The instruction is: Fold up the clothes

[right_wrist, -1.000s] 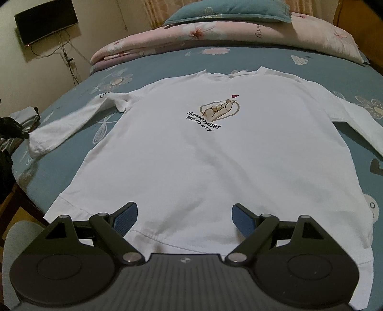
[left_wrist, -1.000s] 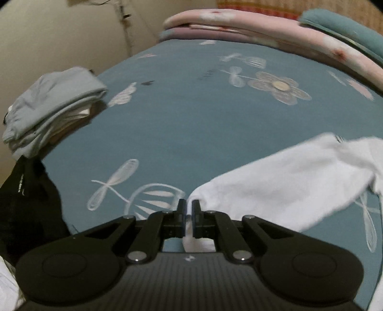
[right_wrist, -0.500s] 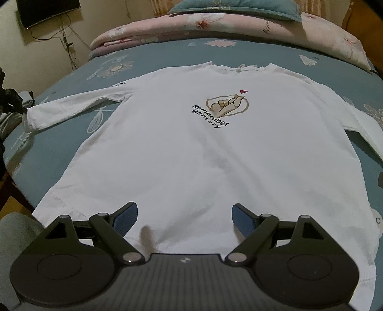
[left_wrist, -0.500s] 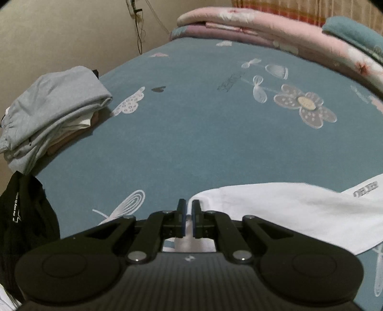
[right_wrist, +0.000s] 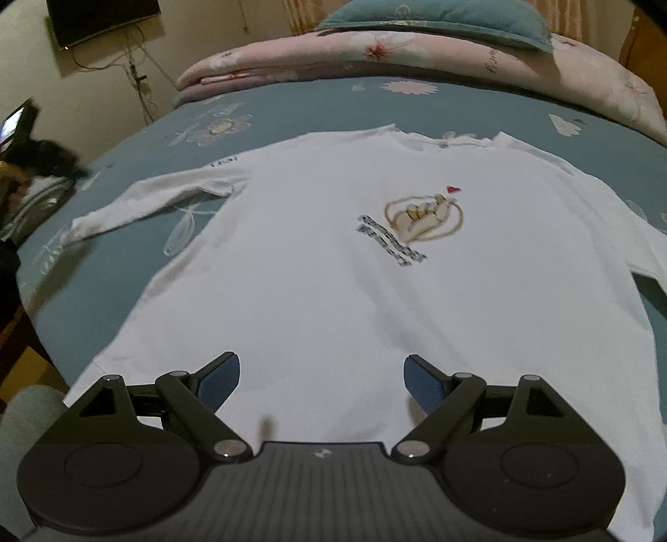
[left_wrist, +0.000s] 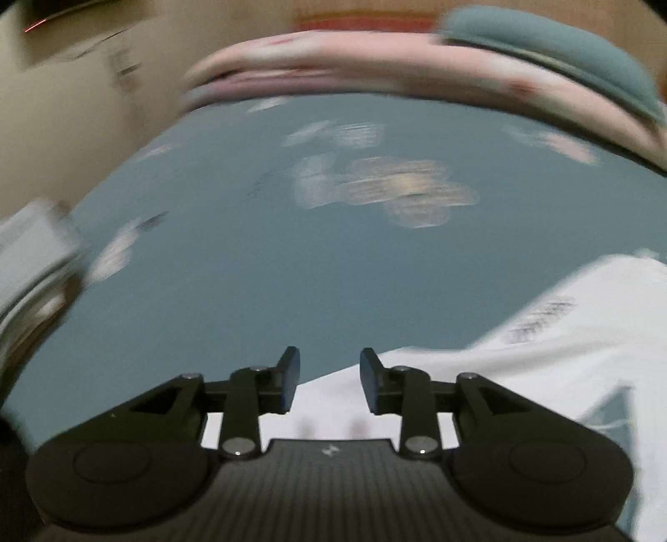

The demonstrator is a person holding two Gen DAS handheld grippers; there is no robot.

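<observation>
A white long-sleeved shirt [right_wrist: 333, 271] with a hand print and black lettering lies face up, spread flat on the blue flowered bed sheet [right_wrist: 104, 271]. Its left sleeve [right_wrist: 158, 196] stretches out toward the bed's left edge. My right gripper [right_wrist: 321, 371] hovers open over the shirt's lower hem, nothing between its fingers. In the blurred left wrist view, my left gripper [left_wrist: 329, 362] has its jaws opening above the white sleeve [left_wrist: 542, 354]. The cloth lies under the gap and the pads do not press it.
Folded grey clothes [left_wrist: 29, 246] sit at the bed's left edge. A rolled pink quilt [right_wrist: 417, 54] and a teal pillow [right_wrist: 437, 21] line the far side. A wall screen [right_wrist: 100, 16] with cables hangs at the upper left. Bare sheet [left_wrist: 292, 250] lies beyond the sleeve.
The left gripper, shut on the sleeve cuff, drew the sleeve out straight; now its jaws have parted and let go. Its view has swung and blurred. The right gripper drifted slightly.
</observation>
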